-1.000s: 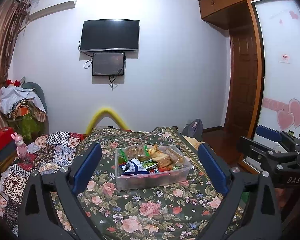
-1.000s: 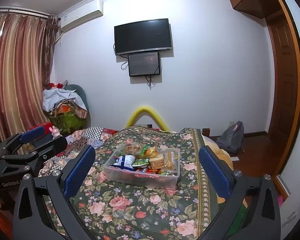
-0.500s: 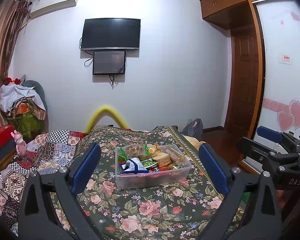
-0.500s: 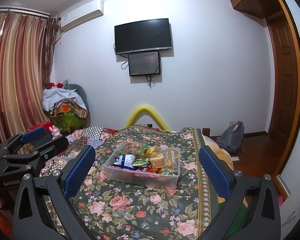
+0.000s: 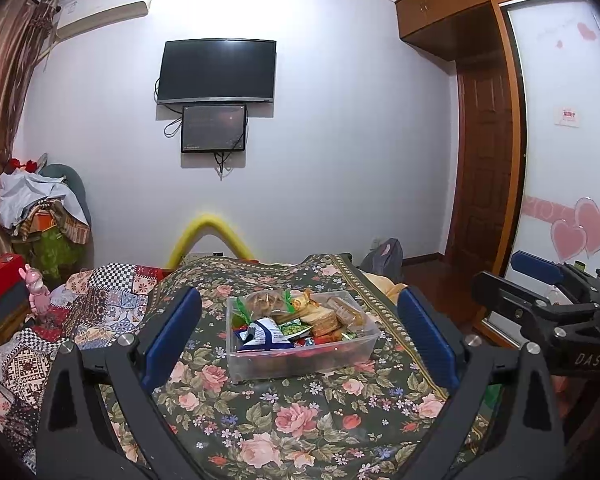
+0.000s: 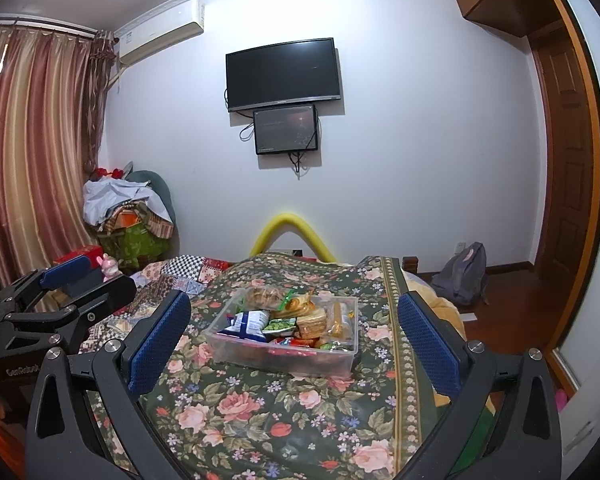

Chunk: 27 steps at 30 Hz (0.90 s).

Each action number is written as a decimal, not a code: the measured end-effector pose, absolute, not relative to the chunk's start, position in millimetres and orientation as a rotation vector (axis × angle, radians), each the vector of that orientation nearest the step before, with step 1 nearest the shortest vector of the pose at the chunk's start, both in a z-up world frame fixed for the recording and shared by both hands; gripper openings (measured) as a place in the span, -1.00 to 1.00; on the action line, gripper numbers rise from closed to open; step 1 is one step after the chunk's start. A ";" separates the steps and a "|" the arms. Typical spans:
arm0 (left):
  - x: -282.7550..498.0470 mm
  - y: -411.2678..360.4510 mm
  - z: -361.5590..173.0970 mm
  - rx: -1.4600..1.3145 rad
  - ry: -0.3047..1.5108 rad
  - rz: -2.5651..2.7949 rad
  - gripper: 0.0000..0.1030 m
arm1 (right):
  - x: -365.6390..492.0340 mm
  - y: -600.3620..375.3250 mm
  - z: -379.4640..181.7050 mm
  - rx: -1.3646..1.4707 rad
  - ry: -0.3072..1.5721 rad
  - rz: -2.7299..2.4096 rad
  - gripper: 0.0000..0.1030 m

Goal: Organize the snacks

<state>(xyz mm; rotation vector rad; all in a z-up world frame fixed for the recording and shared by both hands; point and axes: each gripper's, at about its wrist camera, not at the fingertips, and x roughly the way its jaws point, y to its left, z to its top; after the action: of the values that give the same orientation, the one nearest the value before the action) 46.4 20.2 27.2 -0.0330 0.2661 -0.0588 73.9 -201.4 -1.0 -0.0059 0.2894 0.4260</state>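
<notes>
A clear plastic bin stands on the floral bedspread, filled with several snack packets. Among them are a blue-and-white bag, a green packet and wrapped pastries. My left gripper is open, held back from the bin, which shows between its blue pads. My right gripper is open too, nothing in it, and the bin lies ahead of it. The right gripper appears at the left wrist view's right edge; the left one at the right wrist view's left edge.
The floral bedspread covers the bed, with a patchwork quilt to its left. A yellow foam arch rises at the bed's far end. A grey backpack sits on the floor at right, a clothes pile at left.
Both views have shifted only slightly; the bin and snacks stay put and both grippers remain open.
</notes>
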 end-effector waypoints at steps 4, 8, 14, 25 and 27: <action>45.8 20.5 26.6 -0.035 0.263 -0.060 0.94 | 74.2 -202.8 -0.9 0.001 0.292 0.425 1.00; 47.4 21.7 26.2 -0.054 0.269 -0.063 0.94 | 74.1 -204.1 -0.4 0.003 0.293 0.424 1.00; 48.7 23.3 25.9 -0.068 0.273 -0.069 0.94 | 74.9 -204.1 -1.5 0.005 0.295 0.423 1.00; 49.9 24.8 24.9 -0.077 0.277 -0.067 0.94 | 76.1 -204.2 -3.8 0.010 0.304 0.423 1.00; 50.2 24.1 24.8 -0.074 0.278 -0.070 0.94 | 76.1 -204.1 -3.7 0.009 0.304 0.423 1.00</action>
<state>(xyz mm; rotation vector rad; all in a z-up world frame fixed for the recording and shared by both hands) 50.2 24.1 24.8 -0.0739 0.2778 -0.0703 76.1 -204.1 -3.7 0.0086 0.3041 0.4231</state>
